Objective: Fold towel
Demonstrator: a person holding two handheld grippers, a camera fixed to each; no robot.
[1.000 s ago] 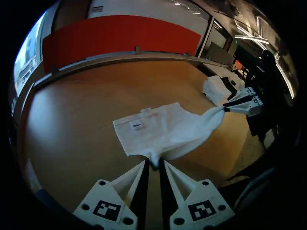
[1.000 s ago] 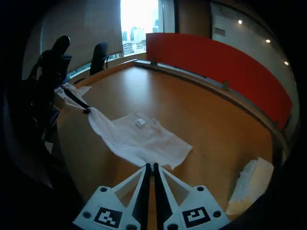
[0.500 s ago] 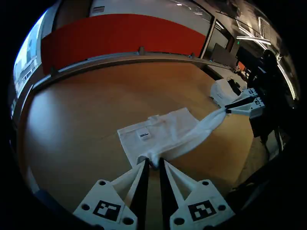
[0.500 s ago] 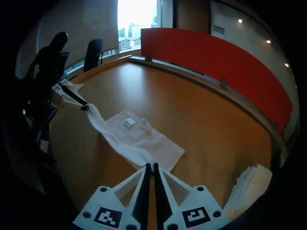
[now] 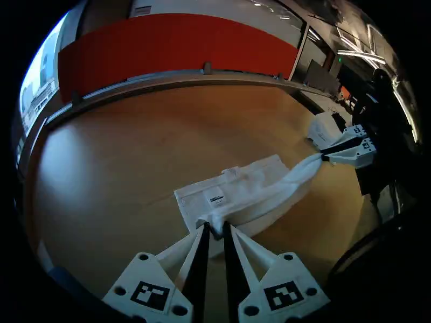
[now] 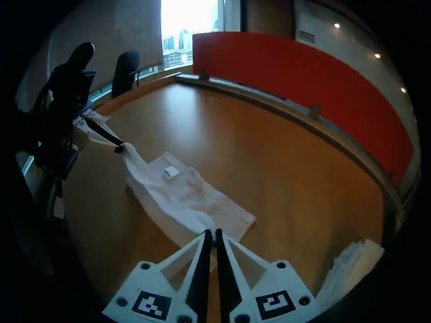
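Towel (image 5: pixel 245 185): near edge strung between our grippers.
Left gripper (image 5: pixel 214 230): pinching one corner.
Right gripper (image 6: pixel 211 232): pinching the other corner.
Risk: if we pull unevenly, the fold skews or a corner slips.

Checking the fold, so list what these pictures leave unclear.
Left gripper view: the towel corner is hidden between the left gripper's fingers.
Right gripper view: the white pile is cut off at the picture's edge.
Left gripper view: the tag print is too small.

No legible text anywhere: small tag (image 5: pixel 217 198) on the towel (image 5: pixel 253 183) too blurred, square markers (image 5: pixel 150 295) wordless.
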